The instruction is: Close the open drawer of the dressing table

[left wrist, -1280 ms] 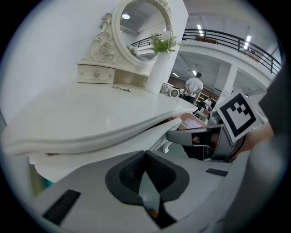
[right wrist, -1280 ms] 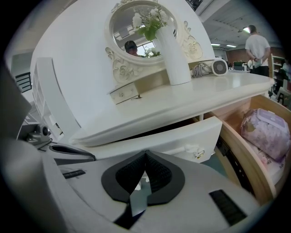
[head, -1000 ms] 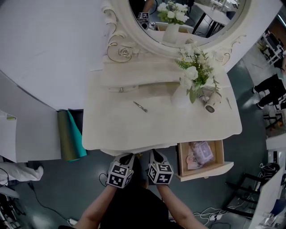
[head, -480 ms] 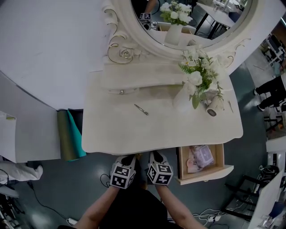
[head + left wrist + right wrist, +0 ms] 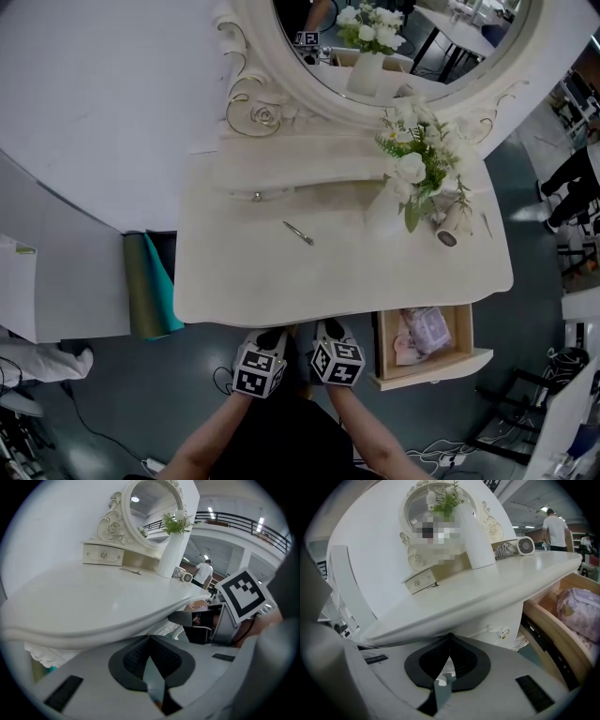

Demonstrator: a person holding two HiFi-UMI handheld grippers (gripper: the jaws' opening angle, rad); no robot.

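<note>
The drawer stands pulled out from under the right front of the dressing table's surface, open side up, its front panel facing the person; its long axis runs left to right along the surface's front edge, and its slide line runs toward the person; a lilac pouch lies inside. The left gripper and the right gripper hang side by side just below the surface's front edge, left of the drawer and apart from it; each has its jaws pressed together with nothing between them. Against the frame a second ago the drawer juts out just as far and both grippers keep the same place; only the whole view has slid slightly downward.
</note>
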